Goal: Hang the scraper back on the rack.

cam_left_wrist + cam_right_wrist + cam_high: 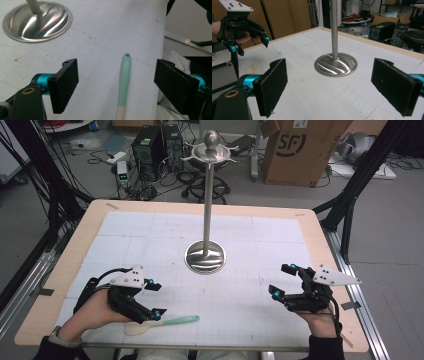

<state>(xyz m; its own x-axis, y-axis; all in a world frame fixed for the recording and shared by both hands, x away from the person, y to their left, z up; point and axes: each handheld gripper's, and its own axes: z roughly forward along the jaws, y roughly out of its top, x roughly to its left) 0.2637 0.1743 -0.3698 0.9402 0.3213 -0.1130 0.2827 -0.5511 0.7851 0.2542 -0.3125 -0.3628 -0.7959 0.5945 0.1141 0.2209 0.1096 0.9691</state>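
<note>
At the left of the tabletop (65, 265) my left claw (156, 299) hovers low over the white grid mat (250, 305), its jaws spread wide and holding nothing. Between those jaws, in the left gripper view, lies the silicone spatula (124, 82): its mint-green handle points away from me, with a small hanging hole at the far end, and the cream part runs back toward me. From the high view the spatula lies flat near the front edge, its cream blade just beside my left hand (95, 312). Farther back, at the middle of the mat, stands the steel stand (206, 255), a round dished base with an upright pole. On the right my right claw (282, 281) is wide open too, empty, facing that stand from well apart.
</note>
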